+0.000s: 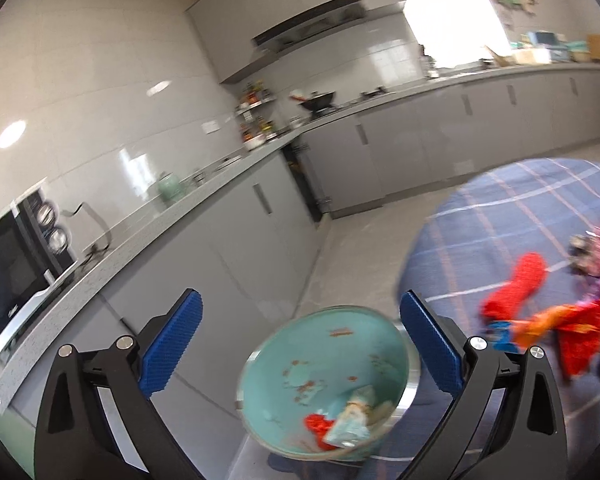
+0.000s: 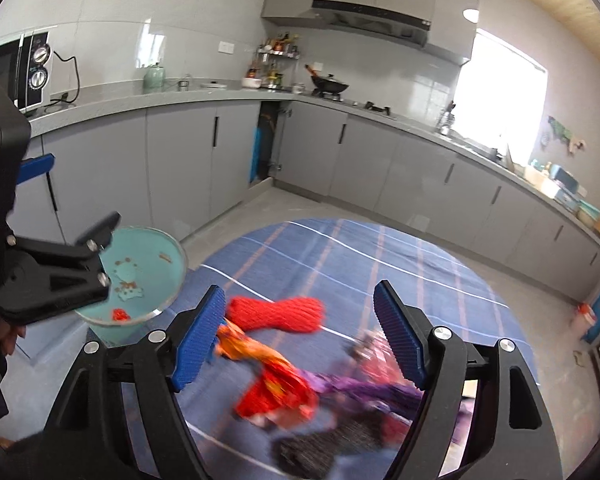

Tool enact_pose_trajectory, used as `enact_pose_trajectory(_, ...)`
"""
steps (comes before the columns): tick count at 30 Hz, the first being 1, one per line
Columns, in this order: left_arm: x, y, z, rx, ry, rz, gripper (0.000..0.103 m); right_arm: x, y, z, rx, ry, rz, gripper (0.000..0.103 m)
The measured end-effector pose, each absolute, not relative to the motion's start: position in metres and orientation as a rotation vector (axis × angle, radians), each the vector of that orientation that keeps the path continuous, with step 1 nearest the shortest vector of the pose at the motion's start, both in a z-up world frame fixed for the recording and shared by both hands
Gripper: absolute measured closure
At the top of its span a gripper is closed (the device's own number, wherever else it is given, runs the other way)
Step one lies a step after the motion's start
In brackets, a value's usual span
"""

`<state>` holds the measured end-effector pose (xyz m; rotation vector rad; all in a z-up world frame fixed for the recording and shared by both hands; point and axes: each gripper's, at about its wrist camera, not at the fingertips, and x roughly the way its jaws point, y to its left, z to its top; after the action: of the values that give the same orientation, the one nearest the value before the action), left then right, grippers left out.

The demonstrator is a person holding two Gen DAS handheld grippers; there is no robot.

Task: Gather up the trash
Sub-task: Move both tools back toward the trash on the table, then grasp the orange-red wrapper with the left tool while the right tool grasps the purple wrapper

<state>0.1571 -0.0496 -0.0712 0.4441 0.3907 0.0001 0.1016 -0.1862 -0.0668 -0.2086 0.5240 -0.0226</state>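
While both pairs of jaws stand spread wide with nothing pinched, the left gripper (image 1: 300, 344) hangs over a round teal bin (image 1: 324, 384) with red and pale scraps inside, just off the table's edge. The right gripper (image 2: 300, 336) hangs above blurry red, orange and purple wrappers (image 2: 284, 384) on the round blue checked tablecloth (image 2: 340, 256). Grey cabinets (image 2: 180, 160) stand far behind.

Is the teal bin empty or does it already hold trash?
Holds trash: the teal bin has a red wrapper and crumpled packaging inside.
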Motion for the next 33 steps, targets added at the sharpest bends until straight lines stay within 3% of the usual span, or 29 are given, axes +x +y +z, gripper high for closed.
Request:
enact_pose_trajectory(14,0.116,-0.133,-0.093,0.488,0.408,-0.168,0.006,0.038,-0.306,-0.083,-0.117,0.525,-0.267,0.023)
enact_pose_trajectory(33,0.098,-0.223,-0.142,0.604,0.473,-0.309,0.006,0.006,-0.349,-0.14,-0.026,0.566,-0.295,0.021)
